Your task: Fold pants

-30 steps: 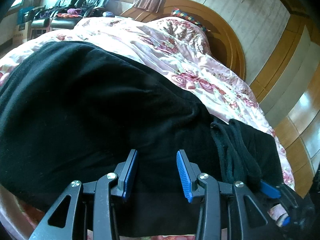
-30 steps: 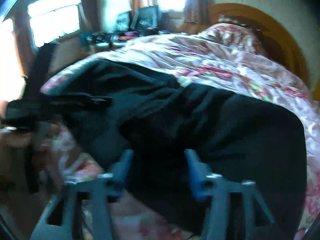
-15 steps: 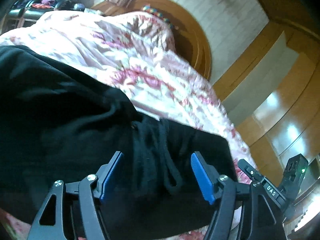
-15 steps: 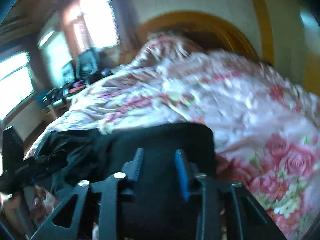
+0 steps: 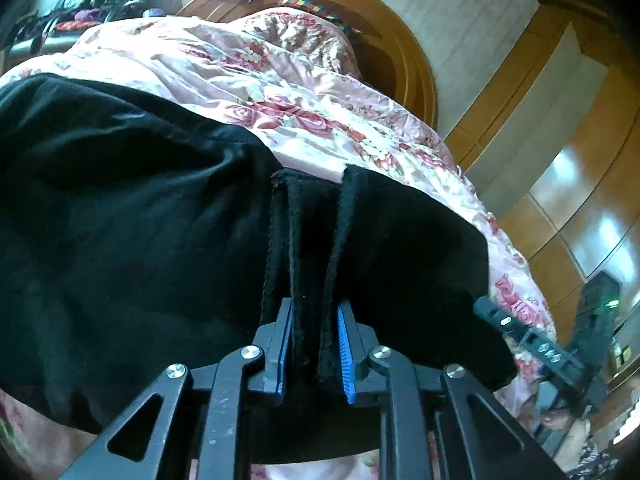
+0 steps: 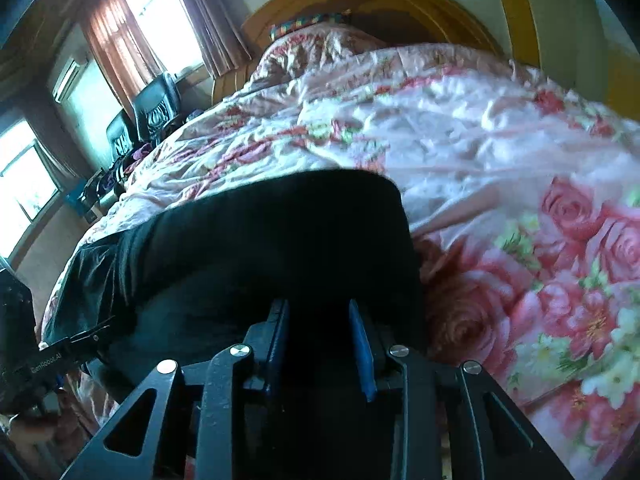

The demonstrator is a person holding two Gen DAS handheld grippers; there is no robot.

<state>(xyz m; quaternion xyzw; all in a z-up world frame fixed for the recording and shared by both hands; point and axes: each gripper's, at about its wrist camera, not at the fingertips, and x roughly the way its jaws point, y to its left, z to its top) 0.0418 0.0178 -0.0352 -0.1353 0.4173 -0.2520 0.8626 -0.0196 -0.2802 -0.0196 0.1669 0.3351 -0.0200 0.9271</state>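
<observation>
Black pants [image 5: 140, 220] lie across a bed with a pink floral quilt [image 5: 280, 80]. My left gripper [image 5: 314, 320] is shut on the pants' thick hem edges, which stand bunched between its blue pads. My right gripper [image 6: 320, 320] is shut on another edge of the pants [image 6: 280, 232], with black cloth between its blue pads. The right gripper also shows at the right edge of the left wrist view [image 5: 540, 348], and the left gripper at the left edge of the right wrist view [image 6: 48, 360].
A curved wooden headboard [image 5: 400, 40] stands at the far end of the bed. Black chairs [image 6: 152, 108] with clutter sit beside windows on the left. Wooden wall panels [image 5: 560, 160] run along the right side. The quilt [image 6: 520, 200] stretches bare to the right of the pants.
My left gripper has closed on the bunched pant hems that lay between its open fingers. My right gripper has stayed at the pants' edge with cloth between its pads.
</observation>
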